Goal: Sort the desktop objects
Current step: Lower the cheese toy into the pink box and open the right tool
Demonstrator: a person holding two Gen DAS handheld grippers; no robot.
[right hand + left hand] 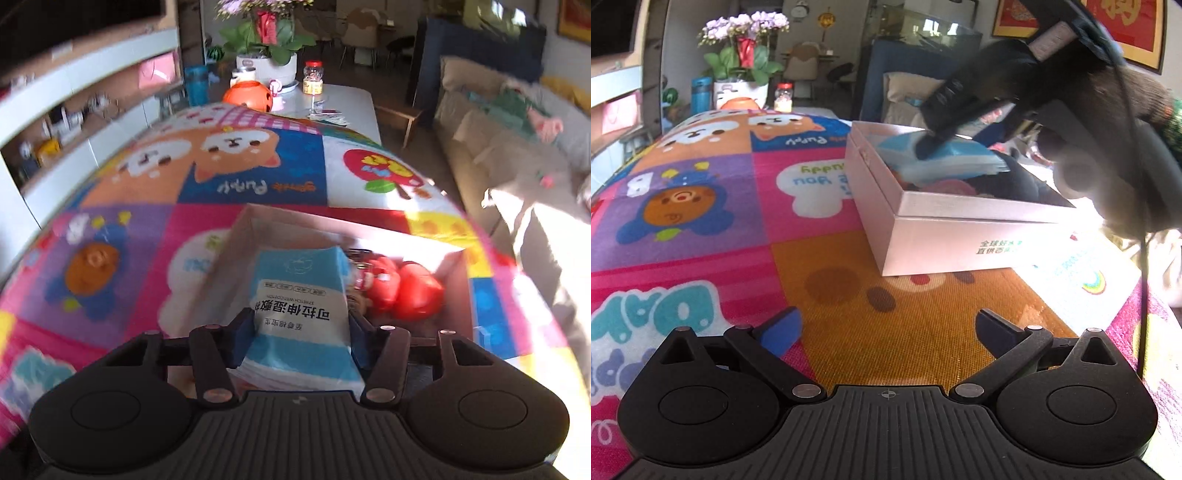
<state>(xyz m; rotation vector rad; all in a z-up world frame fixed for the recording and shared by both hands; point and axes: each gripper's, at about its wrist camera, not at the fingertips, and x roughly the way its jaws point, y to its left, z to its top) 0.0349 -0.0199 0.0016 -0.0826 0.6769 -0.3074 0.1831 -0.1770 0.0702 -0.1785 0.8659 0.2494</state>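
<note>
A silver box (945,236) stands open on the cartoon mat (701,206). My right gripper (301,334) is shut on a blue-and-white wipes pack (301,295) and holds it over the box (236,236); the pack (945,155) and the right gripper (934,142) also show in the left wrist view, at the box's rim. Red rounded objects (402,291) lie inside the box, to the right of the pack. My left gripper (888,328) is open and empty, low over the orange part of the mat, in front of the box.
A potted orchid (742,62), a blue bottle (701,95) and a jar (783,96) stand beyond the mat's far end. An orange ball-shaped container (248,95) sits there too. A sofa (509,155) runs along the right side.
</note>
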